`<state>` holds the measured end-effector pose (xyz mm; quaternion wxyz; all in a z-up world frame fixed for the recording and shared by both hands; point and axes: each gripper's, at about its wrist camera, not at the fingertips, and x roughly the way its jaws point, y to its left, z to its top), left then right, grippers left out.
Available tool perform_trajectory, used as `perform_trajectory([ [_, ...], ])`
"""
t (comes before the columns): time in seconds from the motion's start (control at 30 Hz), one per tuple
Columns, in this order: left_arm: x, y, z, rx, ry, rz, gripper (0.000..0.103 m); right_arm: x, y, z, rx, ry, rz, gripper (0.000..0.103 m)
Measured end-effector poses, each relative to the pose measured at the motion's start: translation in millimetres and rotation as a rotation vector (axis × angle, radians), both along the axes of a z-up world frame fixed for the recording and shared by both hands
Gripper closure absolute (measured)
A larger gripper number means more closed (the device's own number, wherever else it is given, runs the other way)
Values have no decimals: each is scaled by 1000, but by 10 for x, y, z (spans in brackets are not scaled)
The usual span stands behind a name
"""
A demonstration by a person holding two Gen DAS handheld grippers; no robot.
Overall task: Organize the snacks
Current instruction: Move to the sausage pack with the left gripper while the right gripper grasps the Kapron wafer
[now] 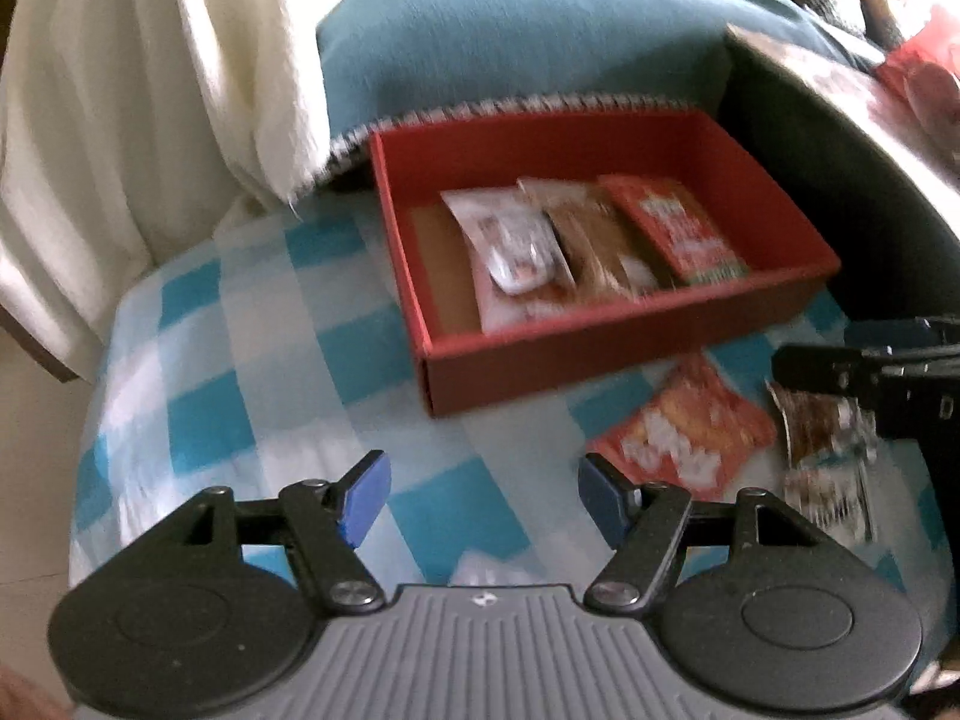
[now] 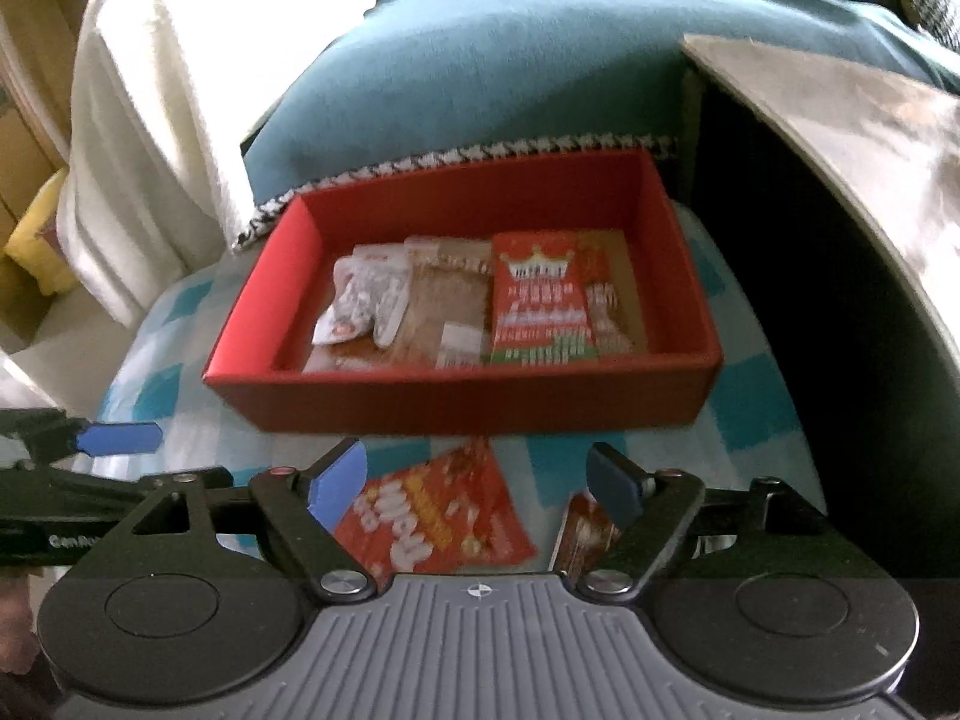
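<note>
Sorting snacks, and the red box (image 2: 468, 402) on the checkered cloth (image 1: 252, 372) already holds a white packet (image 2: 366, 300), a brown one (image 2: 444, 306) and a red one (image 2: 540, 300) side by side. My right gripper (image 2: 477, 489) is spread wide with nothing in it, hanging right over the orange bag (image 2: 432, 510), with a dark packet (image 2: 585, 531) just beside. My left gripper (image 1: 480, 495) is wide and empty too. Next I'd guess: drop down, pinch the orange bag.
</note>
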<state>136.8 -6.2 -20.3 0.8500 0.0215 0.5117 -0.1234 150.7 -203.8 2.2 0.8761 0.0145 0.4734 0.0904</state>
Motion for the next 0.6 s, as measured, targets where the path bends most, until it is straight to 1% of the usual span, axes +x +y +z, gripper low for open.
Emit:
perform_trajectory([
  [0.13, -171, -5, -95, 16, 34, -41, 40, -159, -20, -8, 15, 8, -10, 18],
  [0.27, -278, 51, -217, 17, 81, -50, 40, -296, -92, 8, 45, 14, -27, 18],
  [0.33, -312, 49, -289, 29, 102, -58, 39, -347, -129, -5, 53, 25, -41, 18],
  [0.5, -355, -16, -356, 52, 100, -98, 39, -452, -181, -17, 70, 35, -62, 18],
  [0.6, -368, -43, -384, 25, 123, -133, 34, -509, -206, -15, 84, 35, -69, 17],
])
